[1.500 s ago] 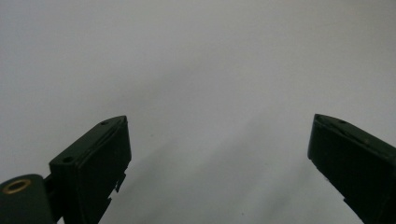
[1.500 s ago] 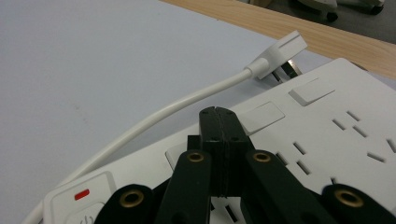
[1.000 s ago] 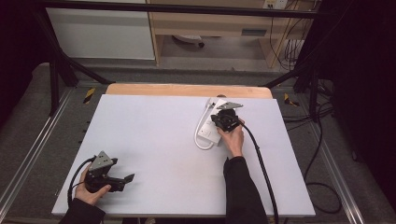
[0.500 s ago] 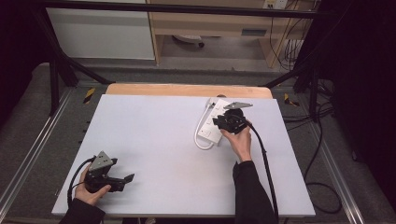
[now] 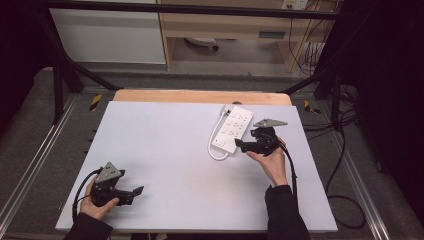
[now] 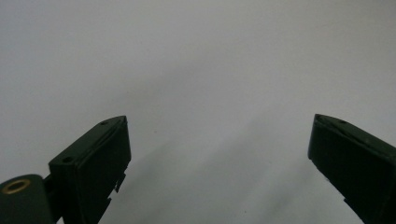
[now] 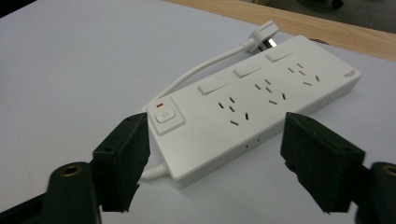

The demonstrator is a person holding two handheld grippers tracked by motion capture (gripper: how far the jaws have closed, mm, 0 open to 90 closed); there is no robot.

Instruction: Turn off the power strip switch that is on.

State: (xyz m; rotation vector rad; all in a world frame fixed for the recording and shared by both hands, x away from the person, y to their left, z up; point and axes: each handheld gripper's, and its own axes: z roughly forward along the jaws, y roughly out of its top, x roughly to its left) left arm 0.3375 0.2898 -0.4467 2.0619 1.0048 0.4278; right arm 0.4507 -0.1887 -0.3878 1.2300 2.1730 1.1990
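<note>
Now, change: right gripper (image 5: 240,145) backed off the power strip (image 5: 233,128), jaws turned toward its near end.
Right gripper (image 7: 212,154): wide open, empty, flanking the switch end.
Power strip (image 7: 252,109): flat on white table (image 5: 165,150), cord (image 7: 205,72) looped beside.
Left gripper (image 5: 136,191): parked near front edge, open, holding nothing.
Meaning: grasp likely next.

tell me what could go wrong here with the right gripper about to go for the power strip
The right gripper is open beside the power strip, at its switch end. A jaw closing there might press the power button. The cord loops along the strip's far side, so a jaw might snag it. Gripped at one end, the long strip might swing or slip.
</note>
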